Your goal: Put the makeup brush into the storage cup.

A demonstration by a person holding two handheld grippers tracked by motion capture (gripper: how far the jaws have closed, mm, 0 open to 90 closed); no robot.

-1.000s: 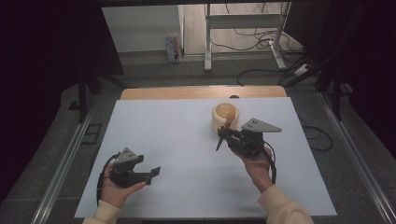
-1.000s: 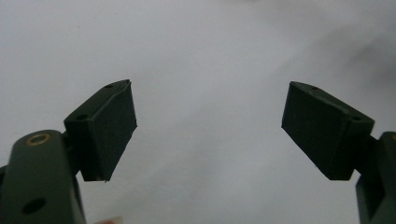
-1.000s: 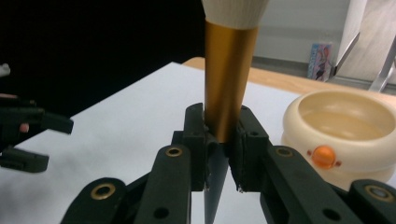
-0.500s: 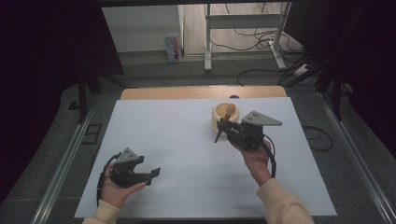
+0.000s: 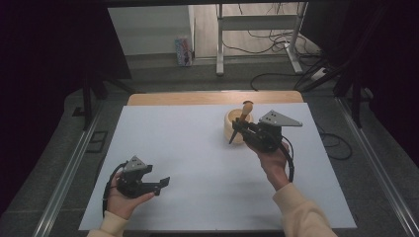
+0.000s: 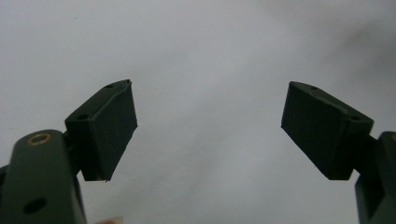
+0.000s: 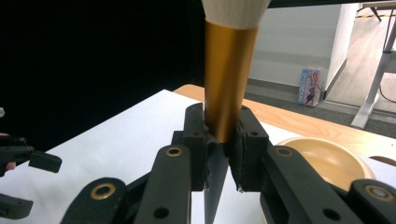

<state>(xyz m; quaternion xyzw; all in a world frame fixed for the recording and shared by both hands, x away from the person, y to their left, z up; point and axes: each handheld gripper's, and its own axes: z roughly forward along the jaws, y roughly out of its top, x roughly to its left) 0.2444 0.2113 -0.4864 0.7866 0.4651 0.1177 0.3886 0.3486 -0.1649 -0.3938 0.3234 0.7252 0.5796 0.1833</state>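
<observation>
A: Where did the right hand-held gripper (image 5: 237,129) sit, relative to the wooden bowl (image 5: 235,124)?

B: Just at the bowl's near-right side, in the high view. Its black jaws reached across the bowl's near edge. The person's right hand (image 5: 269,160) carried it from the near side, with the cable looping beside the wrist.

A: Jaw state?

B: Clamped on a brush (image 7: 227,84). In the right gripper view the pads pressed on either side of the gold metal ferrule, with the pale bristle end rising above and a dark tapering handle pointing down between the jaws. The brush stood close to upright in that view.

A: And the brush against the bowl?

B: In the high view its upper end stood over the bowl, leaning a little away from the person. Whether it touched the bowl I could not tell. In the right gripper view, the bowl lay to the right of the jaws, light wood, with nothing visible in the part of the inside that showed.

A: The left hand-held gripper (image 5: 160,182)?

B: Well apart from the bowl, toward the near-left corner of the white counter (image 5: 188,148), held low in the left hand (image 5: 123,200). Its jaws stood wide apart with nothing between them; the left gripper view showed bare white surface behind both pads.

A: Anything beyond the bowl?

B: A strip of bare wood along the counter's far edge.
</observation>
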